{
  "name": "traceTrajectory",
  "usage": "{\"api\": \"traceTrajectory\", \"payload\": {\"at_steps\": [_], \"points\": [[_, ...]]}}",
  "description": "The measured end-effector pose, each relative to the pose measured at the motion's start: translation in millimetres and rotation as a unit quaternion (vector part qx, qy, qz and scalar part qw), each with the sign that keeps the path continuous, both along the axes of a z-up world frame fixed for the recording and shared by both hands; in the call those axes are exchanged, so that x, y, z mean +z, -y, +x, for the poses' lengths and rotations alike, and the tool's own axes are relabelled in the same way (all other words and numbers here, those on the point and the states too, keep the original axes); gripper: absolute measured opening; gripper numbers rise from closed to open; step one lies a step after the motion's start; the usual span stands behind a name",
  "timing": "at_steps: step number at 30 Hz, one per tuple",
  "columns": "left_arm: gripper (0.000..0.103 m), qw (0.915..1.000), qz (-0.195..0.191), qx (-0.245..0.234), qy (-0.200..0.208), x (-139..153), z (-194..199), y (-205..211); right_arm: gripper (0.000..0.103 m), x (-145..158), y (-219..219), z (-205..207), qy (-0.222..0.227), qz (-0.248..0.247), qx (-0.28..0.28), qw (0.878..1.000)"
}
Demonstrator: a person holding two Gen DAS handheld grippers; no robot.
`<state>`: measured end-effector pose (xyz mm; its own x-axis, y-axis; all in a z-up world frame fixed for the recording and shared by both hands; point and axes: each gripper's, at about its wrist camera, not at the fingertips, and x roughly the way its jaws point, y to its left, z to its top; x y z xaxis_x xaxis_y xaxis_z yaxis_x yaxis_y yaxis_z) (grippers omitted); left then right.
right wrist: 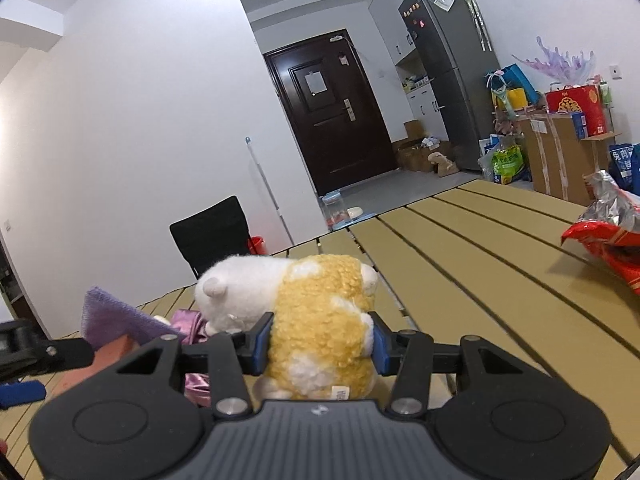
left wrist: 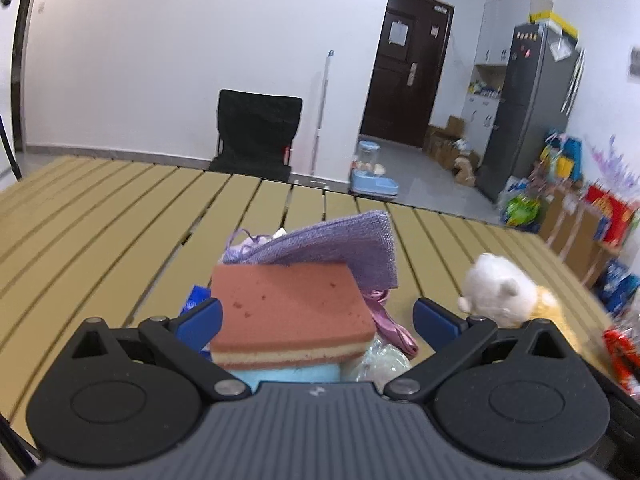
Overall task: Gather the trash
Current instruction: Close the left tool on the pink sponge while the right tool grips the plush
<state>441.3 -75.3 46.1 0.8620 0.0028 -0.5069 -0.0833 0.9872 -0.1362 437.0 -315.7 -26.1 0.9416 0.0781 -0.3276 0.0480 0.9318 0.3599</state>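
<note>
A: We log the right tool [right wrist: 321,342] first. It points forward and slightly down over the desk [right wrist: 480,264], its blue pads [right wrist: 262,342] pressed into both flanks of the plush toy [right wrist: 316,320], so we record it as clamped on the toy.

B: Agreed. The toy is soft, its back curly yellow pile with white patches, its head smooth white with a small ear, and a label shows at the rear. And the left tool [left wrist: 316,318]?

A: Tilted down more steeply, jaws spread wide. The sponge [left wrist: 290,312] lies between them; the left pad [left wrist: 202,322] looks close against the sponge's edge, the right pad stands clear (we cannot tell whether the left one actually touches). We note it as not gripping.

B: Materials there: the sponge is a flat block, porous reddish top over a pale layer. Draped just behind it is a folded purple cloth [left wrist: 340,244] with a fine woven texture. Shiny pink fabric [left wrist: 386,320] lies bunched beside it.

A: Surroundings: the desk is made of tan slats with dark gaps. A crumpled red and silver snack bag [right wrist: 612,232] lies far to the right, well apart from both tools. In the left view the plush toy [left wrist: 500,292] sits just right of the open jaws.

B: Beyond the desk: a black chair [left wrist: 258,132], a dark door [right wrist: 332,108], a grey fridge [right wrist: 452,60].
</note>
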Motion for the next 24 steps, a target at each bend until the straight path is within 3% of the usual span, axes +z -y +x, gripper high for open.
{"api": "traceTrajectory", "payload": {"at_steps": [7,13,24], "points": [[0.103,0.997,0.034,0.049,-0.049,-1.1,28.6,6.6,0.047,0.1,8.5,4.1,0.003,0.008,-0.008,1.0],[0.103,0.9927,0.054,0.052,-0.095,-2.5,49.0,8.0,0.047,-4.0,12.4,6.1,0.002,0.02,-0.013,1.0],[0.103,0.9924,0.043,0.056,-0.1,-1.8,39.1,1.4,0.047,-9.5,14.2,10.7,-0.008,0.031,-0.009,0.999]]}}
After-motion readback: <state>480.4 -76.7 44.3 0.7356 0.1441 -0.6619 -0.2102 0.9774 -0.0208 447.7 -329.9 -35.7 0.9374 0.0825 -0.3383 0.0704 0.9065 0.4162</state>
